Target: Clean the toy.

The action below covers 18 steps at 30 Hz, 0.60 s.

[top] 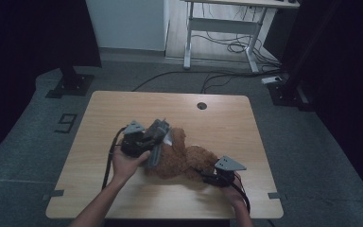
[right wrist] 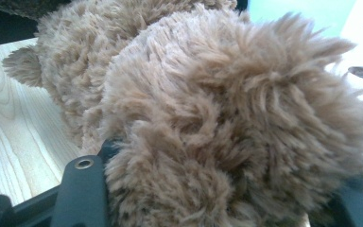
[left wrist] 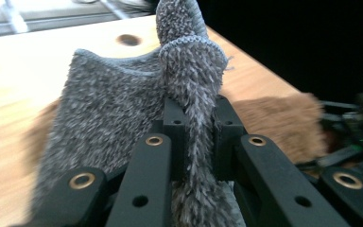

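A brown plush toy point(top: 185, 160) lies on the wooden table point(top: 123, 106), between my two hands. My left gripper point(top: 154, 141) is shut on a grey fuzzy cloth point(top: 159, 128) just left of the toy. In the left gripper view the cloth point(left wrist: 118, 104) is pinched in a fold between the jaws point(left wrist: 199, 118) and stands up past them, with the plush point(left wrist: 283, 123) behind it on the right. My right gripper point(top: 209, 178) is at the toy's right end. In the right gripper view the brown fur point(right wrist: 217, 109) bulges between the jaws point(right wrist: 217, 194), which clamp it.
A round cable hole point(top: 202, 105) sits near the table's far edge. Bare wood lies to the left point(left wrist: 14, 85) of the cloth. Behind the table stand a white desk frame point(top: 227, 28), floor cables point(top: 236, 47) and a dark stand base point(top: 71, 85).
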Available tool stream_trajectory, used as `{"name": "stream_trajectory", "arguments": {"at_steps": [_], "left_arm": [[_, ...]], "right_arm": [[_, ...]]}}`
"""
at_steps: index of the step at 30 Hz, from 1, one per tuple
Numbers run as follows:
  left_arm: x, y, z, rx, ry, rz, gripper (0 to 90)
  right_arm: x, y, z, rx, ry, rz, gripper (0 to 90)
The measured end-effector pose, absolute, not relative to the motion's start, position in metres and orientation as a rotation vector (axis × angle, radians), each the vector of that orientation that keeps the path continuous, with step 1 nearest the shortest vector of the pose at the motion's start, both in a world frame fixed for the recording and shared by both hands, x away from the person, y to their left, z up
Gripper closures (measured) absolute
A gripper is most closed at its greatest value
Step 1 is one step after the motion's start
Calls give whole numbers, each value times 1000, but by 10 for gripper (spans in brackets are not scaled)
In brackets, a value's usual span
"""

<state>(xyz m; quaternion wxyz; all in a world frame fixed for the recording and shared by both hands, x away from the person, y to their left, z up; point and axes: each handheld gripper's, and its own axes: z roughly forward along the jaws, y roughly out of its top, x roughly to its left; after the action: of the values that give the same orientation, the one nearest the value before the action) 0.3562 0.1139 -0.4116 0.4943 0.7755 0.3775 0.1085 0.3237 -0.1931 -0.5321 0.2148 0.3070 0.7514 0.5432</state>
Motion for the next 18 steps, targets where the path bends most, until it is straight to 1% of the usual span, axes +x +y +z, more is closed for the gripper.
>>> {"name": "stream_trajectory", "arguments": {"at_steps": [7, 10, 12, 14, 18], "left_arm": [[349, 31, -411, 1989, 760, 205, 790], [349, 1, -419, 2040, 737, 181, 790], [352, -14, -429, 2098, 738, 190, 790], [354, -20, -440, 2126, 737, 211, 790], [356, -6, -446, 2077, 773, 187, 794]], "right_arm": [[323, -194, -533, 853, 2089, 1516, 383], [323, -194, -533, 848, 2087, 1522, 382], [322, -194, -534, 853, 2088, 1525, 381], [323, -194, -534, 852, 2085, 1528, 380], [323, -194, -536, 850, 2094, 1514, 381]]}}
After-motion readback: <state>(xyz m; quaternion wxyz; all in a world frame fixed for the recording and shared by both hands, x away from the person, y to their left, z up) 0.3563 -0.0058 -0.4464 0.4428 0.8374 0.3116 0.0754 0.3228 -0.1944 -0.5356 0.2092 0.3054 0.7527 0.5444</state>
